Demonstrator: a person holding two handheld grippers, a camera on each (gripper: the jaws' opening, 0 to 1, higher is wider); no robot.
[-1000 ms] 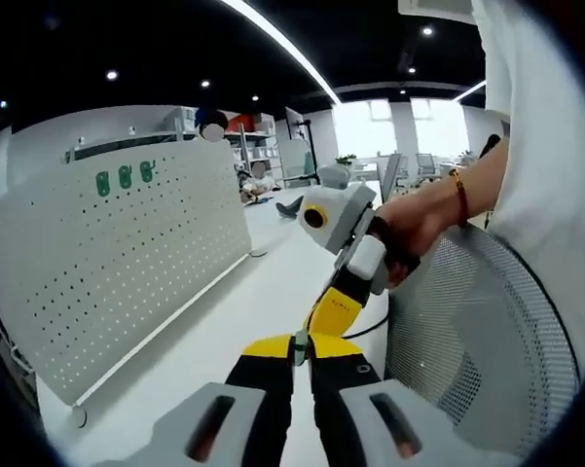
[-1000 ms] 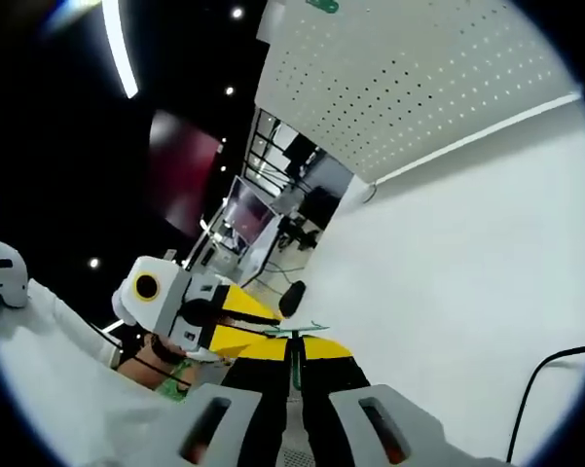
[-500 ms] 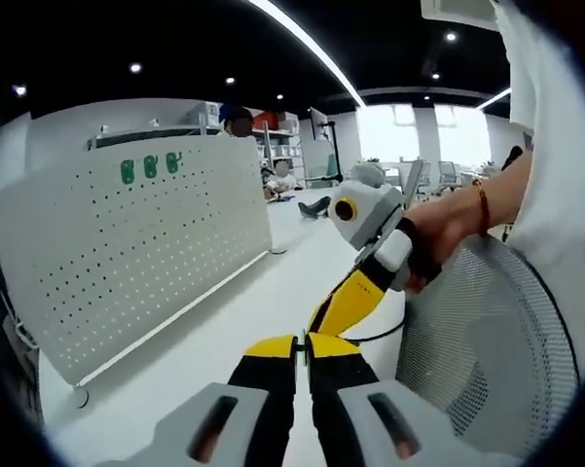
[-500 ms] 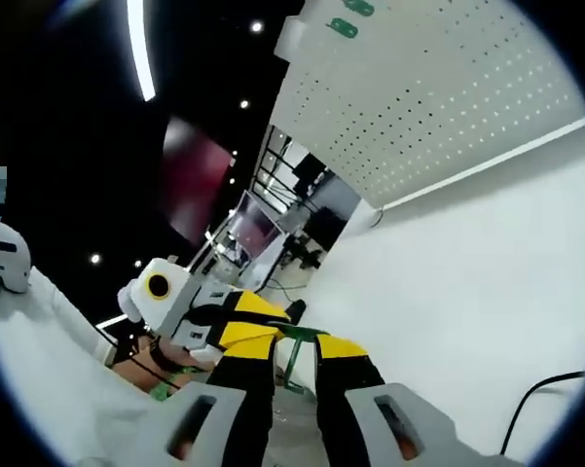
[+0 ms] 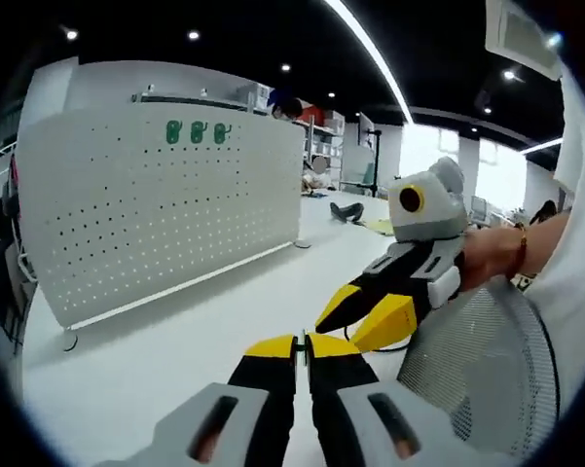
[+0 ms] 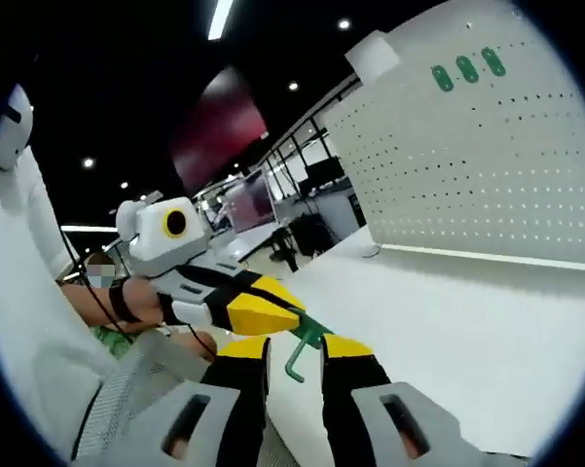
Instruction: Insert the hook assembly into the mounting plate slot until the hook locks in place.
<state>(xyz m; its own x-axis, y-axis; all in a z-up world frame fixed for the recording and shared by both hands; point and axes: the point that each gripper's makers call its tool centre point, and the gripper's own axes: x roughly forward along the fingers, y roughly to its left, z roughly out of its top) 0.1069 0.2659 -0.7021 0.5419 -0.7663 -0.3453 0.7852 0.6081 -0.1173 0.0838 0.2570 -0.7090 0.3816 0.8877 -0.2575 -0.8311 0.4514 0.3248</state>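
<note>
Hook [image 6: 305, 342], green, is pinched in the left claw [image 6: 282, 316], whose yellow jaws are clenched on its shank; its curved end hangs in the gap between the right claw's jaws. Half a second ago the right claw [image 5: 365, 316] framed the hook closely; a second ago it was shut on it. Now it stands released, jaws apart, so the hand-over looks done and the left claw carries the hook alone.

In the left gripper view the left claw's own jaws meet tip to tip, and the right claw lies just beyond them. The pegboard [image 5: 165, 209] stands upright at the table's [image 5: 165, 345] far edge, well apart from both claws, three green hooks [image 5: 197, 132] already near its top. A mesh chair back [image 5: 477, 375] sits beside the right claw; nothing blocks the way to the board.
</note>
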